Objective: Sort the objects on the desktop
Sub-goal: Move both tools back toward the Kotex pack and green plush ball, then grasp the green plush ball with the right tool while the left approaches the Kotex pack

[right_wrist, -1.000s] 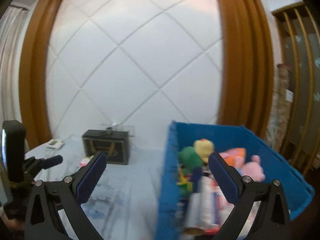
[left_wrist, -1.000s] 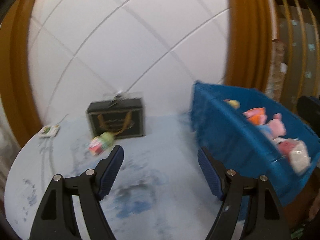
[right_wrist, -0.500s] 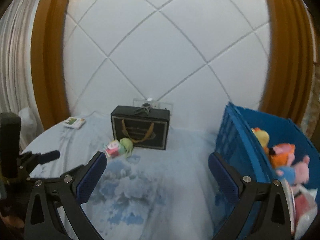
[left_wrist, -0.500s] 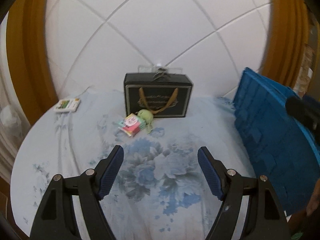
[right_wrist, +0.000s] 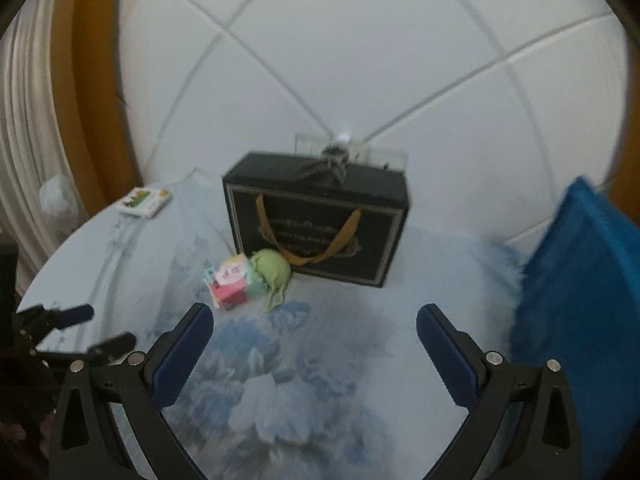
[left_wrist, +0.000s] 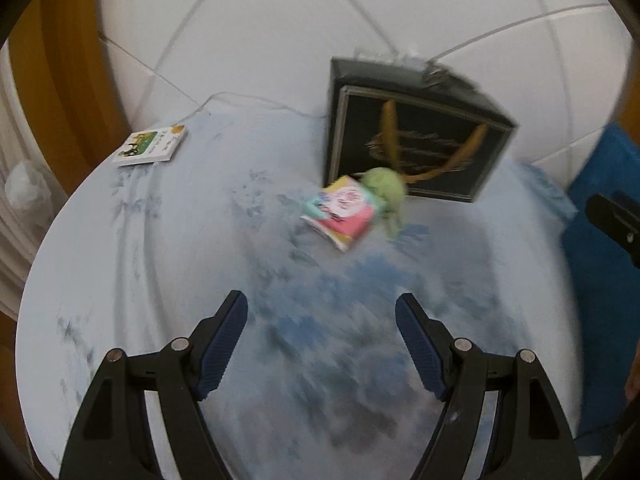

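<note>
A colourful pack lies on the round table with a green soft toy touching its right side. Both lie just in front of a black gift box with gold handles. A small card pack lies at the far left edge. The blue bin stands at the right. My left gripper is open and empty, short of the colourful pack. My right gripper is open and empty, near the toy.
The table has a pale blue floral cloth and a curved edge at the left. A white tiled wall stands behind the box. A white cable runs along the back. The left gripper shows at the right wrist view's left edge.
Both views have swung left, away from the blue bin, and closed in on the colourful pack and green toy. Both grippers have stayed open.
</note>
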Tool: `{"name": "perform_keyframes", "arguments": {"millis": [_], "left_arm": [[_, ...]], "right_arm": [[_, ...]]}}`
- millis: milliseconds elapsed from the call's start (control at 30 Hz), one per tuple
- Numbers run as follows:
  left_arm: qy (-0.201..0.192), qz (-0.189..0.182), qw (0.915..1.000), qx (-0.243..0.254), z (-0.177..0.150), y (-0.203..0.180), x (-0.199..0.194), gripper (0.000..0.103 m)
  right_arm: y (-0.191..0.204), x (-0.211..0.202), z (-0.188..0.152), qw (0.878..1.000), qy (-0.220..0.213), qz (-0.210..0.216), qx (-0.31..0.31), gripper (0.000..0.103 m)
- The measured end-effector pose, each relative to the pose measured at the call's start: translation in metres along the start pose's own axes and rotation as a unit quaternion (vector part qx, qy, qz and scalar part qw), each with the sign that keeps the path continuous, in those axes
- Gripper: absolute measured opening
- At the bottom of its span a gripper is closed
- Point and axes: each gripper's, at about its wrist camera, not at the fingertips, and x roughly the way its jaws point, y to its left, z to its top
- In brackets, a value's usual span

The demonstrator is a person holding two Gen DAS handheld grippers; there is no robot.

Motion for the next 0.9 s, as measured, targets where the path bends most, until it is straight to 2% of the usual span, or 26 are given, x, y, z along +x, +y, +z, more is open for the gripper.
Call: {"name": "perform_keyframes", "arguments": {"millis": [200,333,433,500,600,633,700,833,900], "left_arm": [[0.044,-0.007,0.9990,0.008,0.033,0.007,0.091,0.076],[0.043,-0.017,0.9987,0.021,0.053,-0.008,0.130,0.076],[0.036,-0.018,0.9972,0.063,0.068,-0.024,0.153,0.076],[0.053,-0.010,0.9934,0.101,0.072,-0.033,0.171,0.076],[0.050,0.003,0.9900,0.132,0.074,-0.039,0.190,0.092],[0.057,0.003,0.9893,0.134,0.075,-0.039,0.198,0.093],[0.089,0.004,0.9889,0.119,0.071,-0.034,0.217,0.092],[0.066,0.024,0.9959,0.056,0.062,-0.007,0.205,0.082],[0.056,0.042,0.9971,0.030,0.056,0.006,0.195,0.081]], "right_arm": [[-0.013,0.107,0.000,0.998,0.056,0.024,0.029,0.103],[-0.022,0.159,-0.006,0.995,0.076,0.028,0.049,0.103],[-0.031,0.180,-0.012,0.994,0.084,0.026,0.060,0.103],[-0.035,0.186,-0.015,0.994,0.086,0.026,0.063,0.103],[-0.041,0.195,-0.017,0.994,0.088,0.029,0.065,0.103],[-0.041,0.198,-0.017,0.993,0.088,0.032,0.065,0.103],[-0.038,0.205,-0.016,0.993,0.089,0.039,0.064,0.103],[-0.025,0.218,-0.012,0.992,0.091,0.059,0.059,0.103],[-0.017,0.223,-0.011,0.992,0.090,0.067,0.056,0.103]]}}
